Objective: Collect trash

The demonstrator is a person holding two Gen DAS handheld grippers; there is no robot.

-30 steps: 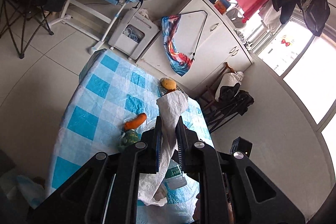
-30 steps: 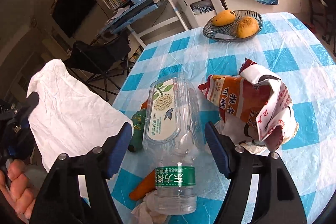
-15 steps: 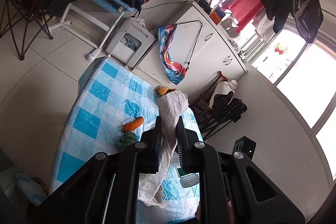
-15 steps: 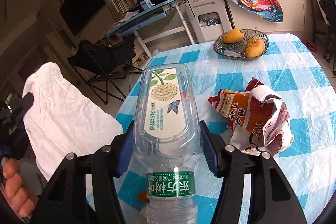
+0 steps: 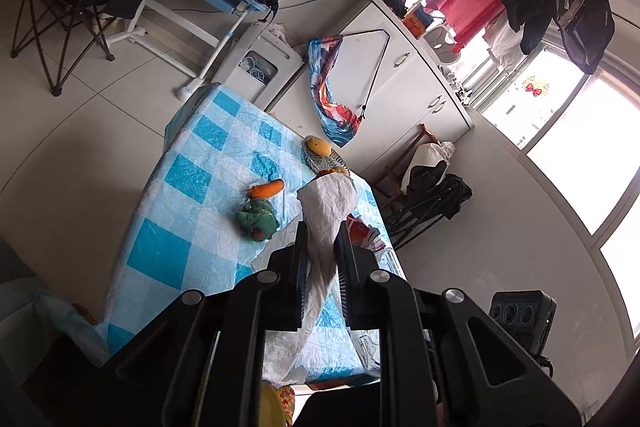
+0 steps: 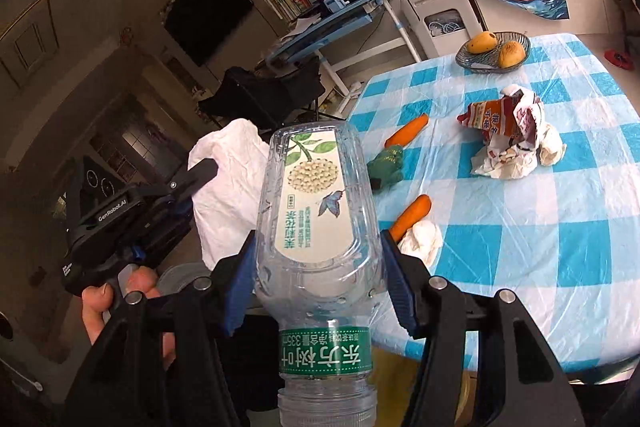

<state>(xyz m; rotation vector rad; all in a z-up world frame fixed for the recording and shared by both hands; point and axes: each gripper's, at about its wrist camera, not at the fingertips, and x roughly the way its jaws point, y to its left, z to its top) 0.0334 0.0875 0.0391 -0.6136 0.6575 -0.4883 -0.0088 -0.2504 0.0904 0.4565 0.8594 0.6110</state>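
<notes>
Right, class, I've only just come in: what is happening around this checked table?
A person is clearing rubbish with two hand-held grippers. The right gripper is clamped on an empty plastic bottle, held off the table's edge. The left gripper pinches a white bag beside it. On the blue checked tablecloth lie a crumpled wrapper, a tissue wad, two carrots and a fruit bowl.

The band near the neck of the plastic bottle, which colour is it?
Green with white characters, on the plastic bottle; clearest in the right wrist view.

Bottle (image 6: pixel 320 227) cap beyond bottom edge
</notes>
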